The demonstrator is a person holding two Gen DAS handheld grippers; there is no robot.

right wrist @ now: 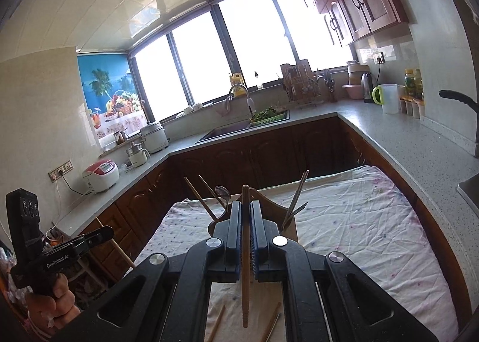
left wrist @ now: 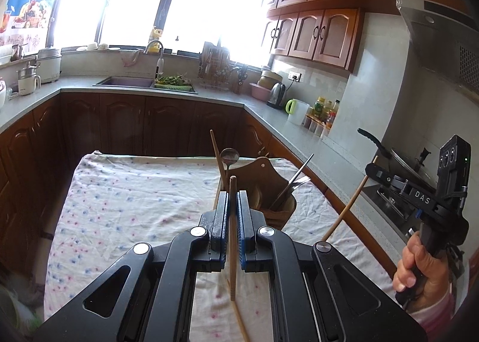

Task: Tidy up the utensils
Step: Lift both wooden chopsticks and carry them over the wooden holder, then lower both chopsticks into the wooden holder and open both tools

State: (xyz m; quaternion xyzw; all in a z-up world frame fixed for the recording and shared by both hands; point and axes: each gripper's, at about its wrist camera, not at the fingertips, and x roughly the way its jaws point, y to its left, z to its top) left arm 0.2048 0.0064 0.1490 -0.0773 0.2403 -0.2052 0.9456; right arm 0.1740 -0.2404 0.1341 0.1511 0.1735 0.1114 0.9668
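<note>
In the left wrist view my left gripper is shut on a wooden chopstick that stands upright between the blue pads. Just beyond it a wooden utensil holder stands on the cloth-covered table, with a spoon, a chopstick and metal utensils in it. At the right a hand carries my right gripper, shut on a slanted chopstick. In the right wrist view my right gripper is clamped on its chopstick, with the holder behind. The left gripper shows at the far left.
Loose chopsticks lie on the floral cloth below the grippers. A grey countertop with a kettle, a jug and bottles runs along the right. A lidded pan sits on the stove. The sink is at the back.
</note>
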